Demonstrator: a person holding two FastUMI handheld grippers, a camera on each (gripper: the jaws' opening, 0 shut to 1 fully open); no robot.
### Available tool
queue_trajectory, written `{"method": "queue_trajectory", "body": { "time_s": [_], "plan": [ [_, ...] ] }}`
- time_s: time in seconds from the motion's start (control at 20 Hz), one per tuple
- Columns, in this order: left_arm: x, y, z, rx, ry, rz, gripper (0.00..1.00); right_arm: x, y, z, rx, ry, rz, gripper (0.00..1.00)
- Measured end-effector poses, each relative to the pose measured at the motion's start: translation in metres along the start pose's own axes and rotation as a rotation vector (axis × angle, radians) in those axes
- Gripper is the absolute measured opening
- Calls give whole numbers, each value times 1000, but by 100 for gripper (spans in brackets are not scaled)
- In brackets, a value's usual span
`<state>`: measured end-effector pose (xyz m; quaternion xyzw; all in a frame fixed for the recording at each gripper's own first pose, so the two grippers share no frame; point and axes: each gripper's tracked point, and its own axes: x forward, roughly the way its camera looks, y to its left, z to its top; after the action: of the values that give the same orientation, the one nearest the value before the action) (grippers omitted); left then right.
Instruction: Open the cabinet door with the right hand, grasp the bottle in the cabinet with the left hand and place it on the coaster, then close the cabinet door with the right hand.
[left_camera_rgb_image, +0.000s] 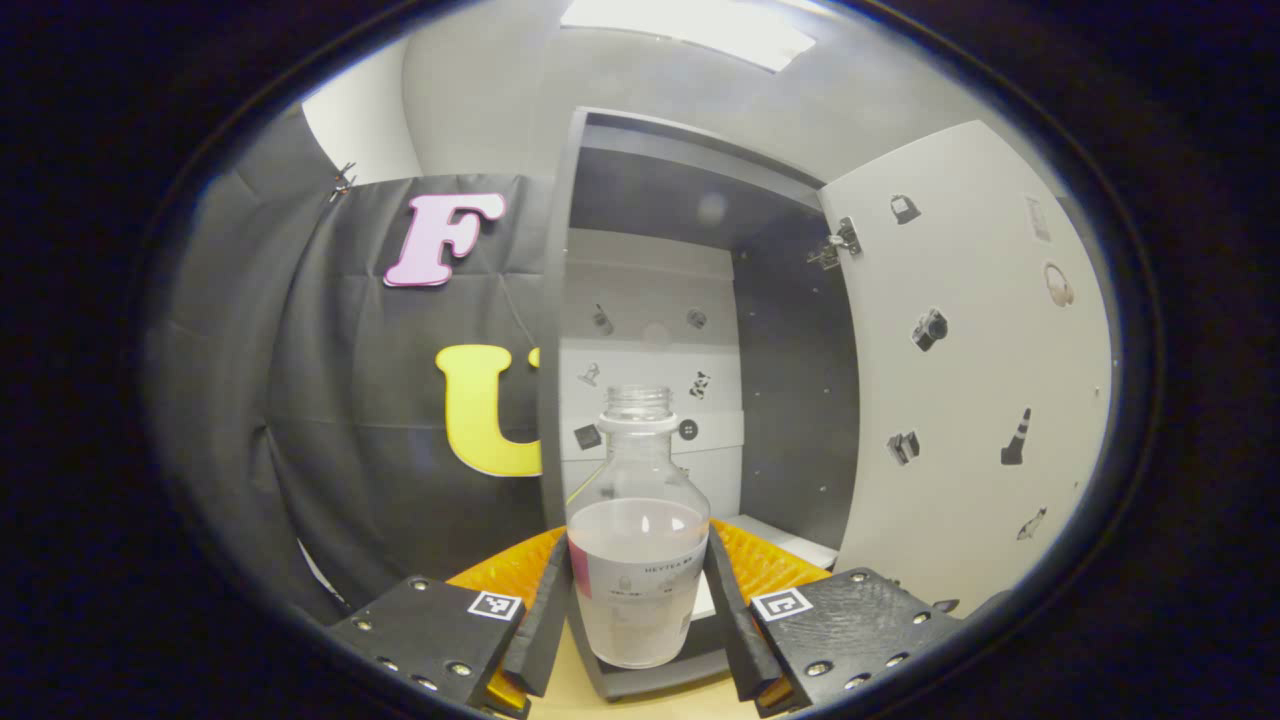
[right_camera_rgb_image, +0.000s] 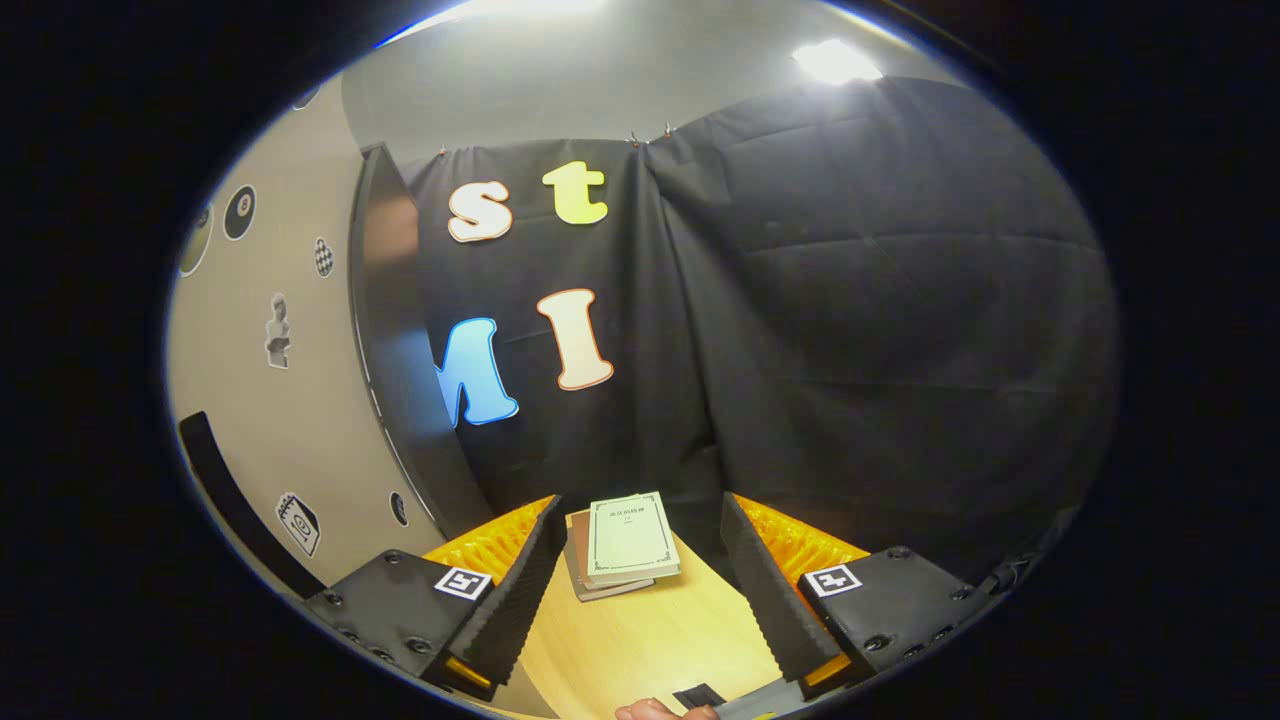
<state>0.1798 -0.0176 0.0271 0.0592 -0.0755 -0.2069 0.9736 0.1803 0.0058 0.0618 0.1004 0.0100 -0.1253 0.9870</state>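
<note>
Our left gripper (left_camera_rgb_image: 640, 600) clamps the bottle (left_camera_rgb_image: 638, 560); right gripper (right_camera_rgb_image: 640, 590) spread, empty. Next we carry it to the coaster.

The left black two-finger gripper with orange ribbed sides (left_camera_rgb_image: 637, 610) points straight ahead and sits level. Its two dark foam fingers (left_camera_rgb_image: 545, 625) stand close together, and each one presses flat on a side of the clear plastic bottle with pale liquid (left_camera_rgb_image: 638, 560). The bottle stands upright between them.

The right black two-finger gripper with orange ribbed sides (right_camera_rgb_image: 638, 585) also points ahead, tipped down a little. Its two dark foam fingers (right_camera_rgb_image: 515, 600) are spread wide apart with nothing between them. A bit of a bare fingertip (right_camera_rgb_image: 652, 711) peeks in at the bottom edge of the right gripper view.
</note>
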Motion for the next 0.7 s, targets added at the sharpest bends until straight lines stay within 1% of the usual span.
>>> {"method": "queue_trajectory", "body": {
  "time_s": [0.05, 0.1, 0.15, 0.2, 0.3, 0.35, 0.45, 0.5, 0.55, 0.6, 0.7],
  "plan": [
    [-10, 9, -8, 5, 1, 3, 69, -4, 2, 2, -7, -6, 1, 92],
    [-22, 18, -15, 9, -1, 10, 69, -9, 4, 7, -4, -14, 4, 98],
    [-32, 29, -26, 10, 1, 23, 69, -13, 7, 10, 5, -22, 8, 98],
    [-43, 37, -36, 9, 4, 34, 69, -18, 10, 14, 16, -31, 13, 93],
    [-65, 56, -59, 1, 12, 65, 69, -25, 13, 16, 31, -43, 14, 92],
    [-75, 63, -73, -5, 18, 78, 69, -27, 14, 14, 33, -41, 15, 98],
    [-95, 75, -105, -16, 35, 97, 69, -32, 21, 8, 31, -24, 32, 98],
    [-103, 80, -122, -21, 45, 110, 69, -35, 28, 4, 32, -13, 61, 93],
    [-112, 84, -138, -29, 50, 116, 67, -38, 32, 4, 38, -11, 76, 93],
    [-121, 85, -154, -41, 50, 122, 67, -42, 30, 4, 41, -13, 76, 98],
    [-137, 89, -184, -61, 45, 145, 69, -47, 25, 9, 39, -40, 65, 98]
  ]
}}
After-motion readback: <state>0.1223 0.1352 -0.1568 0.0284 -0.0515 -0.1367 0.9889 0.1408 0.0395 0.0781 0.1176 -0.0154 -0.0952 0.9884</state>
